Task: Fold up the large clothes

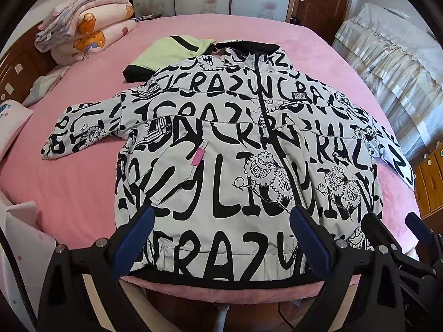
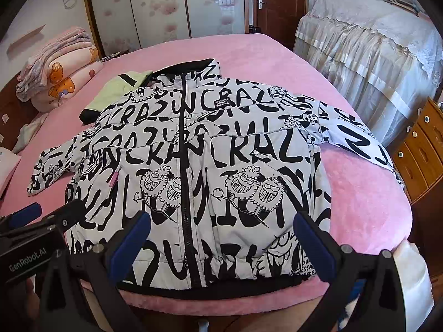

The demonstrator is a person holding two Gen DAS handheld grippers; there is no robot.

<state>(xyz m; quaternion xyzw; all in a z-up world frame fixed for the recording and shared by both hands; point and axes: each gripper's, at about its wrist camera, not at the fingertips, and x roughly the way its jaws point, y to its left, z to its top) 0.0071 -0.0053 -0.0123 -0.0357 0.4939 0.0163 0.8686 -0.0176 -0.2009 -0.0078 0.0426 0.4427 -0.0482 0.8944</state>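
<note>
The printed jacket lies flat and zipped on the pink bed, front up, both sleeves spread toward 9 and 3 o'clock, probably so that the folding can begin from an even shape. Its black hem is at 6 o'clock, near the bed edge. The left gripper and the right gripper hover above the hem, jaws wide apart, holding nothing and touching no cloth.
</note>
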